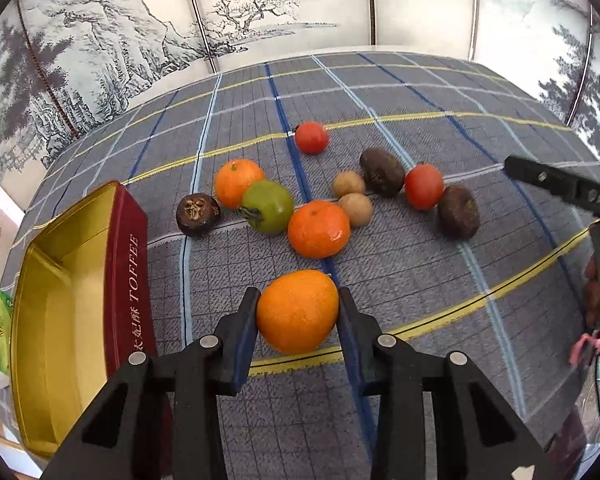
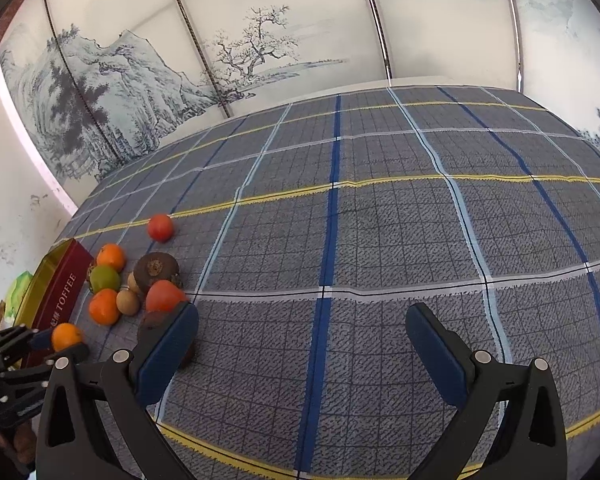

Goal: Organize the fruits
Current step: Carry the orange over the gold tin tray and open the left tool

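1. Orange and round, the near orange (image 1: 297, 311) sits between the pads of the left gripper (image 1: 299, 314), apart from the other fruit; the jaws have narrowed until both pads touch its sides, so it looks gripped, though it seems to rest on the cloth (image 1: 440, 280) for now.
2. That fruit was likely chosen because it lay nearest and alone, with room for a finger on each side.
3. Just left of it stands the tin (image 1: 80, 280), red outside, gold inside, open at the top, lettered TOFFEE; its inside looks bare, so I judge it the place for the fruit, a short lift and swing to the left.
4. Farther off lies the pile (image 1: 320, 196): two more oranges with dimpled, shiny peel, a smooth green tomato with its stalk, two glossy red tomatoes, two small tan fruits with dull skin, and three dark, wrinkled, rough ones. Several touch, so they would be harder to pick singly.
5. The right gripper (image 2: 302, 334) hangs at the right of the pile with its jaws wide apart and nothing between them; a dark fruit (image 2: 156, 320) lies just behind its left finger.
6. The cloth is a coarse woven plaid, grey with blue, white and yellow lines, which likely keeps round fruit from rolling.
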Action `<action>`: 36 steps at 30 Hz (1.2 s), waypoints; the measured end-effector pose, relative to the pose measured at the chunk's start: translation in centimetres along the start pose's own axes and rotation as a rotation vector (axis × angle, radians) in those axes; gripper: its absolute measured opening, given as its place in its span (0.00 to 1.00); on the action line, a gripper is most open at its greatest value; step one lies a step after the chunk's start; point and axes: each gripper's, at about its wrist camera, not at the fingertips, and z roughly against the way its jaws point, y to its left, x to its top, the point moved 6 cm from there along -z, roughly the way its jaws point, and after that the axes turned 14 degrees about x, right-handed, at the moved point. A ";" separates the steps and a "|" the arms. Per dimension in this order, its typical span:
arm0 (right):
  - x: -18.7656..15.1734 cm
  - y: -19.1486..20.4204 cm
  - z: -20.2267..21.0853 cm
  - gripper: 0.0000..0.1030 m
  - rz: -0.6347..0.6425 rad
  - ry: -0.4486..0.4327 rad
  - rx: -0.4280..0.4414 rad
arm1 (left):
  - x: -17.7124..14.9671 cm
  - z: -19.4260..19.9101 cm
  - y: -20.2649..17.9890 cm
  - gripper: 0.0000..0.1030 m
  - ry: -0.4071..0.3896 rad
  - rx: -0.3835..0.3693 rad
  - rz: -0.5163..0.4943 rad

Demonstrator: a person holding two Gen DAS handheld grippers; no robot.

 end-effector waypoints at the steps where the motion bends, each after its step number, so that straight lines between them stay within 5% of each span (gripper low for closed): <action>1: 0.0 0.0 -0.1 1.00 0.002 0.004 -0.001 | 0.1 0.3 0.1 0.33 -0.006 0.002 0.001; 16: -0.3 0.2 -0.6 1.00 0.014 0.027 -0.034 | 1.9 4.7 2.1 0.33 -0.091 0.066 0.028; 36: -0.5 0.1 -1.3 1.00 0.018 0.069 -0.060 | 1.0 3.4 9.5 0.33 -0.085 0.187 0.114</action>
